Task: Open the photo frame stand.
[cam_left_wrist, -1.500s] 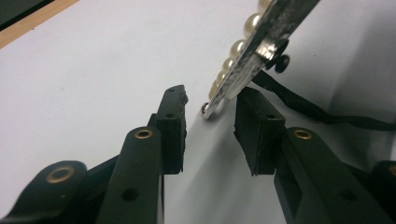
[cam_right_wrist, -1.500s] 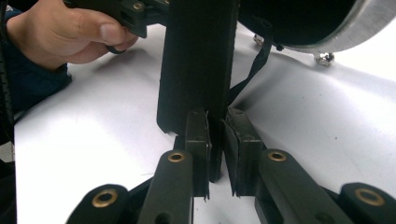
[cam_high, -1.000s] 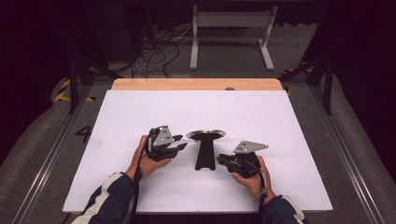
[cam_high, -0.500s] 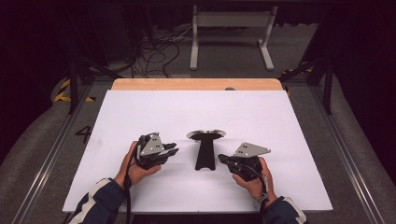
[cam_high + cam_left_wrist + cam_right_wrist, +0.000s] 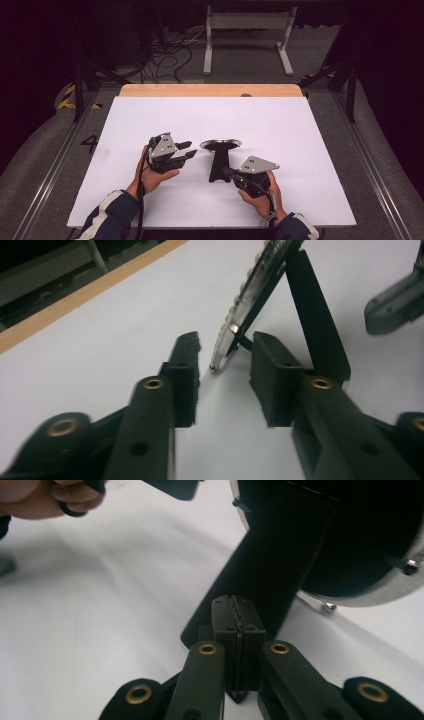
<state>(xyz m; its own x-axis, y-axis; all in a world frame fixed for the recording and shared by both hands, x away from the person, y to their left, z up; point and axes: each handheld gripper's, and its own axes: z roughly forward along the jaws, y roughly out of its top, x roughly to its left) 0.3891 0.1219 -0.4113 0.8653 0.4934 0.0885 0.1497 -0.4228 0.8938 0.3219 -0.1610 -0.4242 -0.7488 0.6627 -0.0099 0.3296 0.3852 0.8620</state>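
At the bottom of the high view, two forearms in dark blue sleeves with white stripes (image 5: 107,214) come in over the white surface (image 5: 300,130). The right hand (image 5: 260,197), at lower centre-right, holds the right tongs (image 5: 227,172); their jaws are pressed together with no gap, and they touch the foot of the black flat stand (image 5: 218,167). In the right gripper view the closed tips (image 5: 236,611) lie against this dark foot; I cannot tell if something is between them. The left hand (image 5: 150,175), at centre-left, holds the left tongs (image 5: 187,150), jaws wide apart, just beside the stand. In the left gripper view the metal rim of the round disc (image 5: 250,295) stands between the open pads (image 5: 272,375). Farther, the silver-rimmed disc (image 5: 220,144) sits on top of the stand, near the centre. Behind the surface runs a light wooden edge (image 5: 210,90), then cables (image 5: 165,52) on the grey floor and a white metal frame (image 5: 247,30) at the top centre.
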